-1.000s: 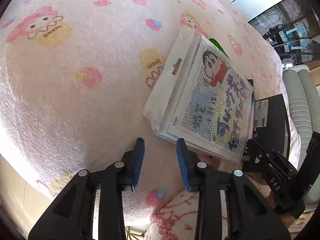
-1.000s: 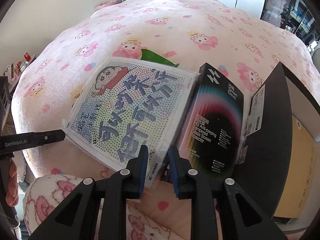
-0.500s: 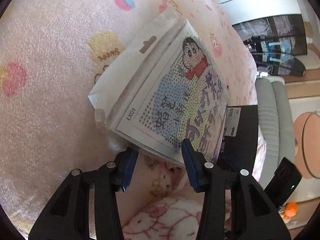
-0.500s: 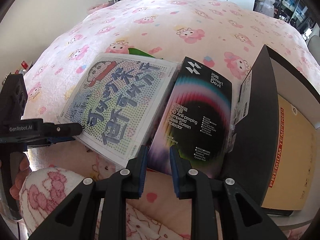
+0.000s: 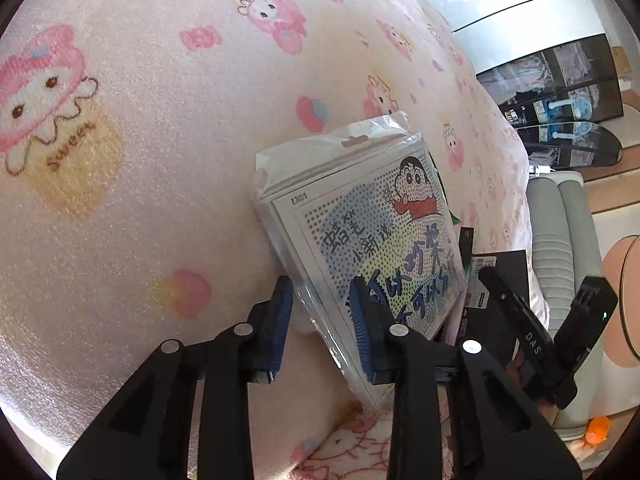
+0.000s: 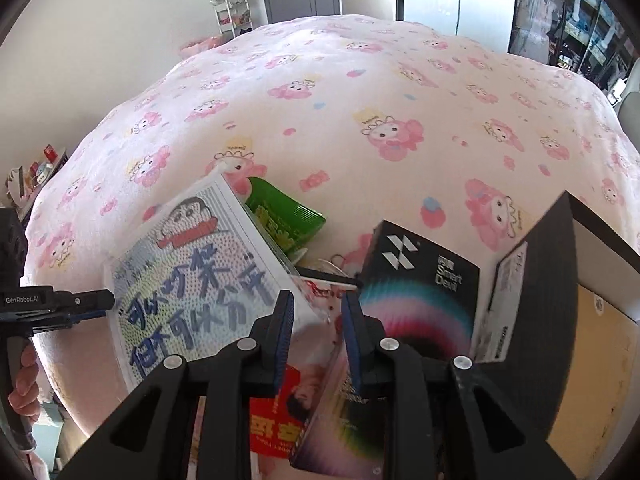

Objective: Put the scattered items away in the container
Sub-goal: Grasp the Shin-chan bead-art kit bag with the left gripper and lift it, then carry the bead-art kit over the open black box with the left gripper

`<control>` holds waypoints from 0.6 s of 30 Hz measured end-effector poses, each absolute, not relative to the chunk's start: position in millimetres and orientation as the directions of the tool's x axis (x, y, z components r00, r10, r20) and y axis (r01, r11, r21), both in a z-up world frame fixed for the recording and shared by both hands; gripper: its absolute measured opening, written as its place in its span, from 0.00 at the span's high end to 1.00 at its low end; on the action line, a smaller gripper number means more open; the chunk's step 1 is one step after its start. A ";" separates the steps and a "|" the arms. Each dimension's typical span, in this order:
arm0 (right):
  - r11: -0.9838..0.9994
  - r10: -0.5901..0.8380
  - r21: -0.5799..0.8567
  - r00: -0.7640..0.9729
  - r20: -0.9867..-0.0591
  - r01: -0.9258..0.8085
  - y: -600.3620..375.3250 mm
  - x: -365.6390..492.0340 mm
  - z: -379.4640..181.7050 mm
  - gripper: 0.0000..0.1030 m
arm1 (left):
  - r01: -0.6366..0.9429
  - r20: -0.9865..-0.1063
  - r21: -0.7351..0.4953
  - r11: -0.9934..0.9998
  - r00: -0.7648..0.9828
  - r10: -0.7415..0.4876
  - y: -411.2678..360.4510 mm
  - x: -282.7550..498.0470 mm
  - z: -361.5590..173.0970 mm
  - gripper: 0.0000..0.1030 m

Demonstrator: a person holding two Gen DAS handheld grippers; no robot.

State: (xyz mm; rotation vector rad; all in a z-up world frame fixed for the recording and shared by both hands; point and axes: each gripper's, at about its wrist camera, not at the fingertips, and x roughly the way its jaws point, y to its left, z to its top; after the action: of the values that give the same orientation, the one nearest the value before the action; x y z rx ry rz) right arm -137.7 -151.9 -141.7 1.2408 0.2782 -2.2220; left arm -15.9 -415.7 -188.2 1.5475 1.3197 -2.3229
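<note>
A cartoon-print packet [image 5: 372,240] in a clear sleeve stands tilted up off the bed. My left gripper [image 5: 320,292] is shut on its lower corner, and in the right wrist view that left gripper [image 6: 96,302] meets the packet [image 6: 188,280] at its left edge. A green packet [image 6: 284,216] and a red packet [image 6: 280,420] lie beneath. My right gripper [image 6: 318,300] hovers with its jaws nearly together and opening slightly, nothing pinched. The black screen-protector box [image 6: 424,292] lies by its right finger, leaning on the black container [image 6: 536,280], which holds a tan pack.
Everything lies on a bed under a pink cartoon blanket [image 6: 360,100]. A grey ribbed seat [image 5: 560,240] stands beyond the bed's right edge. A hand [image 6: 24,380] grips the left tool. Shelves and cabinets line the far wall.
The left gripper slid onto the cartoon packet's corner and tipped it up, uncovering the green and red packets. The right gripper moved forward over the black box's left edge.
</note>
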 end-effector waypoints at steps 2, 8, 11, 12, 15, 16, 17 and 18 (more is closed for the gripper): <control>-0.790 -0.411 0.109 -0.389 -0.825 0.603 -162.8 -142.5 -140.4 0.75 | 0.450 -0.778 -0.615 -0.647 -0.481 0.404 -409.0 -11.9 -191.7 0.49; -0.740 -0.354 0.100 -0.258 -0.899 0.665 -191.5 -147.8 -176.8 0.57 | 0.464 -0.814 -0.553 -0.692 -0.476 0.332 -392.6 -17.9 -197.4 0.47; -0.697 -0.383 0.145 -0.193 -0.903 0.703 -189.1 -125.2 -173.9 0.58 | 0.522 -0.839 -0.485 -0.702 -0.503 0.207 -404.9 -21.1 -187.7 0.45; -0.666 -0.403 0.178 -0.148 -0.903 0.724 -188.8 -113.9 -172.2 0.58 | 0.537 -0.844 -0.470 -0.700 -0.506 0.179 -409.1 -20.8 -185.1 0.43; -0.568 -0.459 0.267 -0.031 -0.888 0.778 -188.1 -82.5 -169.6 0.58 | 0.522 -0.833 -0.496 -0.694 -0.511 0.210 -413.2 -17.9 -189.5 0.41; -0.565 -0.457 0.247 -0.049 -0.888 0.788 -189.0 -76.4 -168.7 0.58 | 0.511 -0.833 -0.502 -0.698 -0.504 0.230 -411.8 -17.3 -193.3 0.41; -0.582 -0.449 0.210 -0.094 -0.889 0.786 -189.8 -74.7 -168.1 0.58 | 0.497 -0.839 -0.495 -0.713 -0.486 0.244 -409.2 -17.0 -198.4 0.41; -0.613 -0.439 0.185 -0.137 -0.888 0.768 -190.9 -77.1 -168.8 0.58 | 0.475 -0.846 -0.484 -0.735 -0.469 0.254 -403.9 -20.2 -201.8 0.38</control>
State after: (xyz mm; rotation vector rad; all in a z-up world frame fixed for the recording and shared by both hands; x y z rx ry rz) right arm -77.1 -190.9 -168.8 1.2940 0.4031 -1.8554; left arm -20.2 -403.9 -201.8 1.5350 1.0730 -2.3433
